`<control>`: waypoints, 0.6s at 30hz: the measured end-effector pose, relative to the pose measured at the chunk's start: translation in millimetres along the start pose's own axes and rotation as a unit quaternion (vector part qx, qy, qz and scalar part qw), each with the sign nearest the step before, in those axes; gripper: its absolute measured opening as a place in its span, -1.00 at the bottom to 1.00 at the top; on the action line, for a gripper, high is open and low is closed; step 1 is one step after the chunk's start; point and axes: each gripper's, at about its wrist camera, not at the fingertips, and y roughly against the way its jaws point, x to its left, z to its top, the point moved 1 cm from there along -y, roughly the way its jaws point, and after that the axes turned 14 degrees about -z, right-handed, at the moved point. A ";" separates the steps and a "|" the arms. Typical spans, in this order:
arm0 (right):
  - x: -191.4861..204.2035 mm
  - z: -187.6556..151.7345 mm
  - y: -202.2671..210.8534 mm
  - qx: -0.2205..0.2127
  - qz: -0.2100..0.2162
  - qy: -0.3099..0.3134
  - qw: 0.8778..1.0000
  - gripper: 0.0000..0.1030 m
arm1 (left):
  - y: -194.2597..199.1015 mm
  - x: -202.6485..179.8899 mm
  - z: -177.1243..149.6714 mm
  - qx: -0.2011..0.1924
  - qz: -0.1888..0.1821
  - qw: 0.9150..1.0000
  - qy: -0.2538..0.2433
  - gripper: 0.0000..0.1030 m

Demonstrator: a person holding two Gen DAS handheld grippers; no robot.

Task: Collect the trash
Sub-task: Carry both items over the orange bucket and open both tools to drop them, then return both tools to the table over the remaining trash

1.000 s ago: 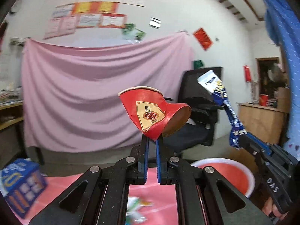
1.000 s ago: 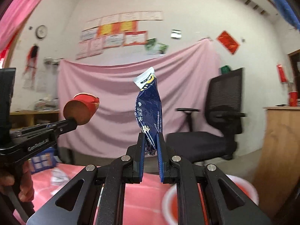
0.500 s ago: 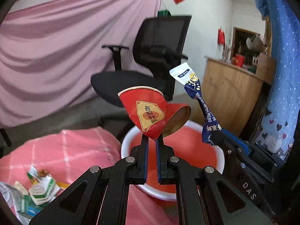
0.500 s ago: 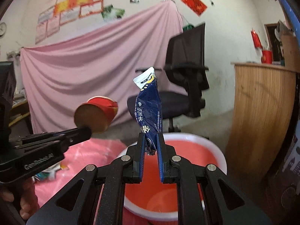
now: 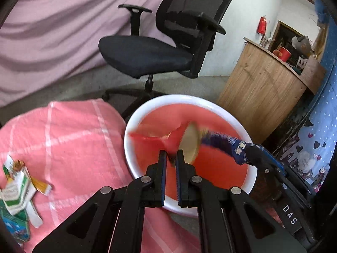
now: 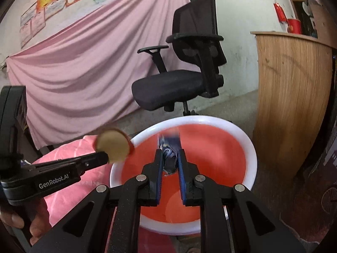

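The left gripper [image 5: 170,155] was clamped on a crushed red paper cup [image 5: 166,139], which stuck out ahead of its fingers and hung over the red basin [image 5: 130,126] with the white rim. The right gripper [image 6: 170,160] pinched a blue snack wrapper [image 6: 168,147], and its jaws had just been opening a little with the wrapper between them and touching the pads. That wrapper also hung above the basin, just ahead of and below the gripper. Both pieces looked ready to drop, so this round of collecting seemed nearly done, but neither had landed yet. Well off to the left of the left gripper, more crumpled wrappers [image 5: 19,189] lay on the pink cloth [image 5: 80,147], so more trash remained to fetch afterwards.
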 end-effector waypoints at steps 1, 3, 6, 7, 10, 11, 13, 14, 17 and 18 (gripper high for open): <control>-0.3 0.3 -0.8 0.002 0.000 0.000 1.000 -0.75 | -0.9 1.0 0.3 0.003 -0.001 1.000 0.004 -0.88; -0.5 0.6 -1.9 0.005 0.000 -0.001 1.000 -0.75 | -0.5 3.2 0.2 0.005 -0.002 1.000 0.007 -0.88; -1.4 1.5 -1.4 0.005 -0.003 -0.003 1.000 -0.74 | 4.4 3.7 0.1 0.002 0.005 1.000 0.004 -0.77; -1.5 2.4 -2.1 0.005 -0.004 -0.003 1.000 -0.72 | 6.3 4.3 0.2 0.000 0.005 1.000 0.005 -0.73; -2.0 4.0 -0.1 0.001 -0.010 -0.005 1.000 -0.51 | 17.5 6.0 -1.6 -0.015 0.010 1.000 0.009 -0.55; -2.4 5.3 1.1 -0.002 -0.011 -0.006 1.000 -0.45 | 22.2 6.6 -2.0 -0.022 0.013 1.000 0.008 -0.46; -1.5 7.6 5.9 -0.012 -0.010 -0.009 1.000 -0.42 | 36.4 7.4 -2.8 -0.046 0.026 0.999 0.005 -0.34; -0.5 8.6 7.9 -0.015 -0.010 -0.009 1.000 -0.40 | 43.5 7.9 -3.6 -0.056 0.030 0.998 0.003 -0.25; 3.9 10.8 15.9 -0.030 -0.006 -0.009 1.000 -0.06 | 70.1 10.1 -7.7 -0.090 0.046 0.995 -0.003 -0.01; 5.0 11.6 19.8 -0.037 -0.004 -0.011 0.999 0.08 | 77.8 10.8 -9.6 -0.100 0.050 0.994 -0.004 0.11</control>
